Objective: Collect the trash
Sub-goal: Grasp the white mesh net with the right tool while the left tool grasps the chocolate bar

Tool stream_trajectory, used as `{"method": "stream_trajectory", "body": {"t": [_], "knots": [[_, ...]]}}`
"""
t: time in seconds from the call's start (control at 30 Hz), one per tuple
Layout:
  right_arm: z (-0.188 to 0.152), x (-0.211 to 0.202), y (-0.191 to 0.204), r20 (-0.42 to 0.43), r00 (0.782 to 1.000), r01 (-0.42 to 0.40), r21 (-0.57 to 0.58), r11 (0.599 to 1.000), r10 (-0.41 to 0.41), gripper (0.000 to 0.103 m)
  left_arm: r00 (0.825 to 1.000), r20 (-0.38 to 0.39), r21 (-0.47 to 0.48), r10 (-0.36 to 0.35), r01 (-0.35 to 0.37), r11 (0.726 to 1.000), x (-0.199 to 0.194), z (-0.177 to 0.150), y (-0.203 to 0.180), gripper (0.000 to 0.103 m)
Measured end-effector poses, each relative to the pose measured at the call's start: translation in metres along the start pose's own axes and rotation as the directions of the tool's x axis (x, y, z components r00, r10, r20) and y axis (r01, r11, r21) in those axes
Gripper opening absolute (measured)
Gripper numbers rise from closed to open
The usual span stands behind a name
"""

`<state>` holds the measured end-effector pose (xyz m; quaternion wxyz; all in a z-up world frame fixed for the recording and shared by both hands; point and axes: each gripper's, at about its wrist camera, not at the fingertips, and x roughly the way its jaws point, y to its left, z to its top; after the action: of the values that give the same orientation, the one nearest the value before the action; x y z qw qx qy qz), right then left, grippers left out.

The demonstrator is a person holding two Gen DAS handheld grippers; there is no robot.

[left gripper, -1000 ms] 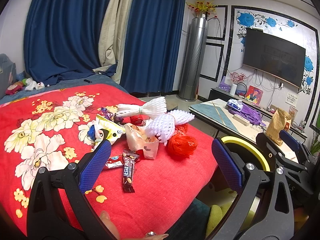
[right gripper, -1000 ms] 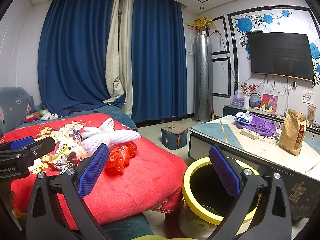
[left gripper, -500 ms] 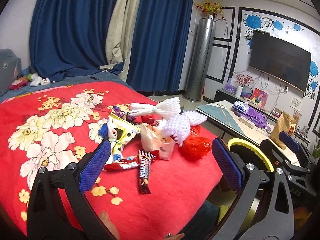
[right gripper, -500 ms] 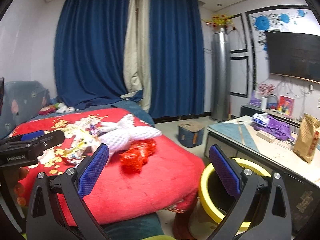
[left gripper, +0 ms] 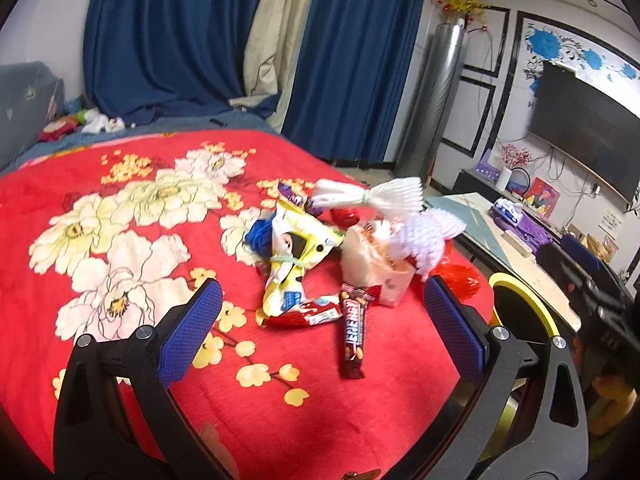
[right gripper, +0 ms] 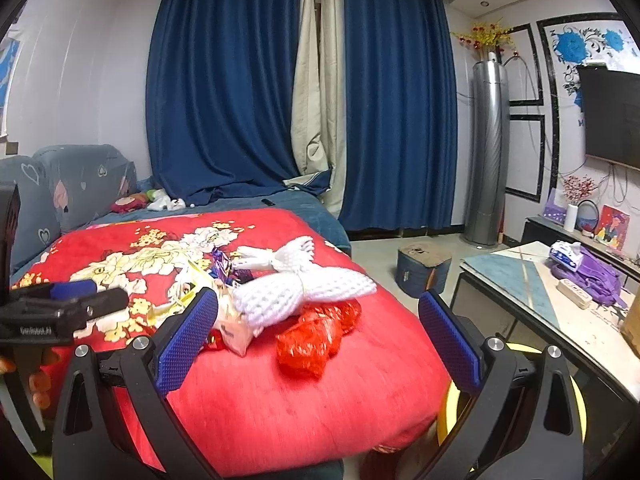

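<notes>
Red floral blanket (left gripper: 120, 240) carries piled wrappers, yellow-rimmed round bin (left gripper: 524, 304) beside it with contents unseen, left gripper (left gripper: 320, 328) and right gripper (right gripper: 316, 336) both wide open, empty

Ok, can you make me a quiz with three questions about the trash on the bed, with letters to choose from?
1. Where is the chocolate bar?
A. on the red blanket
B. in the bin
C. on the table

2. What colour is the bin's rim?
A. green
B. yellow
C. pink

3. What is the left tool doing?
A. squeezing a wrapper
B. open, holding nothing
C. shut tight

Answers: 1 A, it lies flat on the blanket by the wrapper pile. 2 B, a yellow ring shows beside the bed. 3 B, its blue pads stand wide apart.
</notes>
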<state>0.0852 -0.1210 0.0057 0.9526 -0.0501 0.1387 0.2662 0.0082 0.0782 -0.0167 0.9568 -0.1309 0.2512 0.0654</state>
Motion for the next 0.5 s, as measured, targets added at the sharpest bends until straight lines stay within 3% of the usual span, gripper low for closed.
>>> {"method": "stream_trajectory", "body": {"t": [0.17, 0.4, 0.5], "knots": [[0.011, 0.025, -0.007, -0.029, 1.0, 0.007, 0.0, 1.0, -0.007, 0.098, 0.995, -0.057, -0.009, -0.081, 0.081, 0.997, 0.011, -0.005, -0.003, 0.092], [0.017, 0.077, -0.031, -0.15, 0.989, 0.027, 0.056, 0.998, -0.018, 0.097, 0.983, -0.148, 0.076, -0.113, 0.125, 0.989, 0.028, -0.018, -0.027, 0.092], [0.018, 0.096, -0.041, -0.198, 0.98, 0.019, 0.106, 0.994, 0.003, 0.097, 0.977, -0.179, 0.084, -0.118, 0.134, 0.987, 0.035, -0.021, -0.031, 0.082]]}}
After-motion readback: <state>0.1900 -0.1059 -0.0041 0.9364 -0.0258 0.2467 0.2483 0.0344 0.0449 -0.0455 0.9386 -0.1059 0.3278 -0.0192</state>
